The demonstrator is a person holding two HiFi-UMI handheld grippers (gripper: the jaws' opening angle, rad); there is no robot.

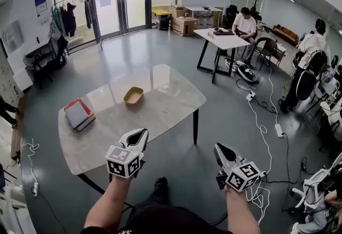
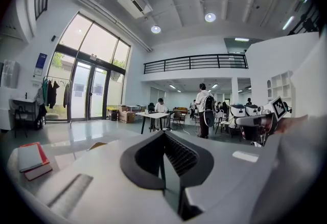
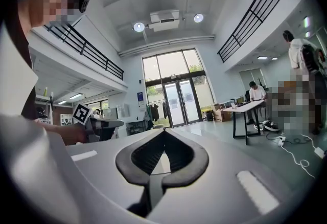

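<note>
A small, shallow tan tray (image 1: 133, 95) sits mid-tabletop (image 1: 171, 112), with a red-edged book (image 1: 79, 114) well to its left. The tray looks light and stiff, and is probably best pinched by its thin rim. The left hand-held gripper (image 1: 140, 134) hovers over the tabletop's near edge and the right hand-held gripper (image 1: 219, 148) over the floor, both with jaws closed tip to tip, holding nothing.

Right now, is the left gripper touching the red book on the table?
Apart. Head view: the left gripper hangs by the near edge of the table, with bare top between it and the red book.
</note>
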